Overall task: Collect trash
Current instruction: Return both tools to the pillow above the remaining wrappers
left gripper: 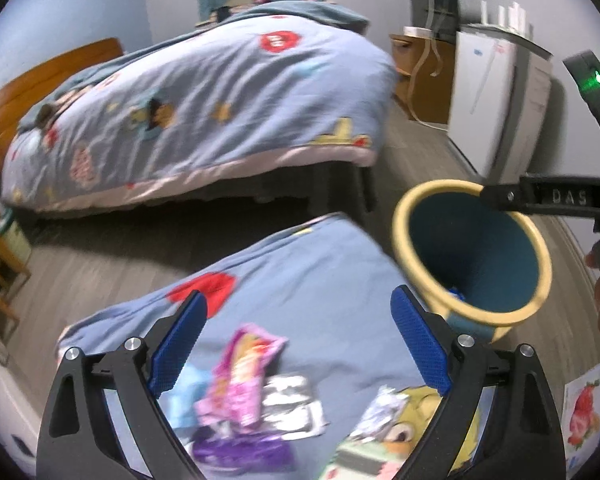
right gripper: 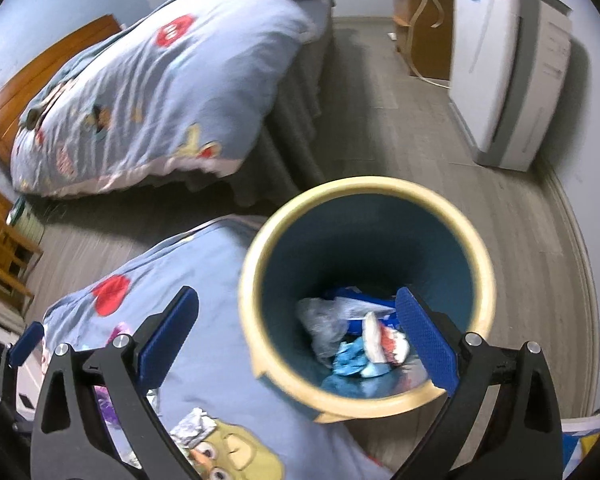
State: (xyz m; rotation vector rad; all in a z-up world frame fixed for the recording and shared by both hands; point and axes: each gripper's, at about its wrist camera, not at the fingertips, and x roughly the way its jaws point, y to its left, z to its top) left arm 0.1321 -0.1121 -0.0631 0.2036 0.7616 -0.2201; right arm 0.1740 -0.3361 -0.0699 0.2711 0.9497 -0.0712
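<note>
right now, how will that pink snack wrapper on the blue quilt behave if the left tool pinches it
The pink wrapper looks like thin, creased film, so it is probably floppy and very light, likely to crumple between the pads. Its printed surface seems glossy, so it may slip. It lies on the soft quilt among other wrappers, so a pinch could catch fabric or a neighbour.

The light-blue cartoon-print cotton quilt (left gripper: 320, 280) is soft, matt, wrinkled cloth. On it lie a glossy pink plastic snack wrapper (left gripper: 246, 372), a crinkled silver foil packet (left gripper: 294, 406) and a shiny purple plastic wrapper (left gripper: 240, 450). The round bin with a cream rim and teal inside (right gripper: 486, 268) looks like smooth, matt plastic. Each gripper's blue pads (right gripper: 426, 340) are rough, dimpled rubber on black matt plastic arms with bright metal bolts. The grey floor (right gripper: 400, 136) shows matt wood-grain planks; the brown headboard (left gripper: 48, 76) is smooth varnished wood.
</note>
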